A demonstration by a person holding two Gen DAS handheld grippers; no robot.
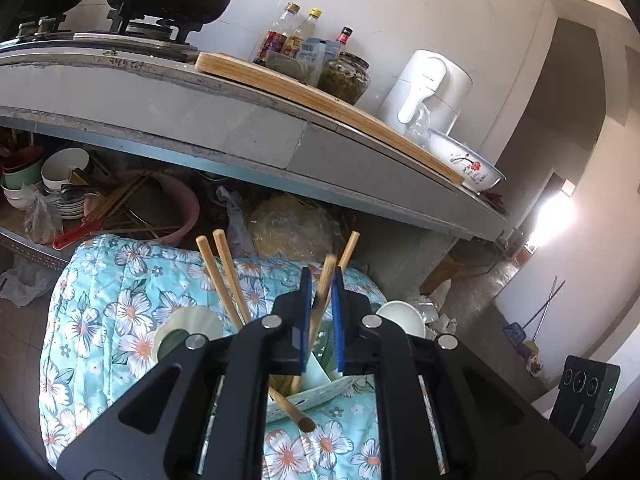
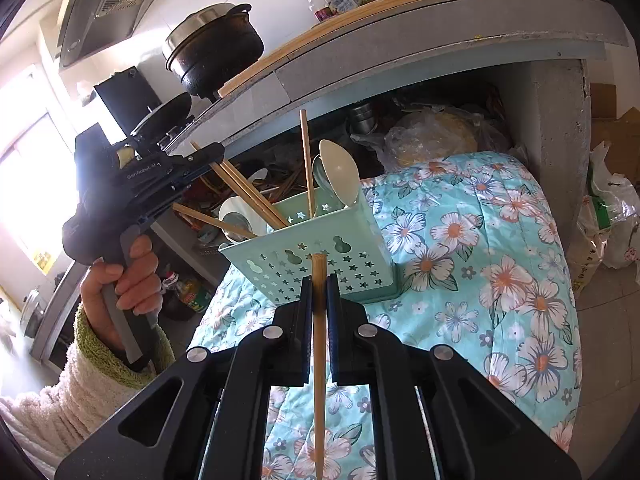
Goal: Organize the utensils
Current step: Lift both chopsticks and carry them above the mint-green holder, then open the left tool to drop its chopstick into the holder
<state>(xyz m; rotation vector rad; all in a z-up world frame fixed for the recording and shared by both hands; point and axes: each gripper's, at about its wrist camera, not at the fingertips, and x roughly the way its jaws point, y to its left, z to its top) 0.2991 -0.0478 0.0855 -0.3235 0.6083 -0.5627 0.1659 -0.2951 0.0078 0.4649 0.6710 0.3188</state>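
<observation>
1. The mint holder [image 2: 320, 256] sits on the floral quilt [image 2: 480, 248], already stocked with several chopsticks [image 2: 248, 196] and a spoon [image 2: 340, 172].
2. Left gripper [image 1: 322, 292]: fingers narrow but loose around a chopstick [image 1: 325, 280] poking into the holder, looks pretty much dropped in.
3. Right gripper [image 2: 319, 292]: fingers clamped on one more chopstick [image 2: 319, 344], waiting in front of the holder. That one's still left, I reckon.

Floral quilted cover [image 2: 480, 248], centre to lower right of frame: bears mint perforated utensil caddy [image 2: 320, 268], upright, at its upper-left edge.
</observation>
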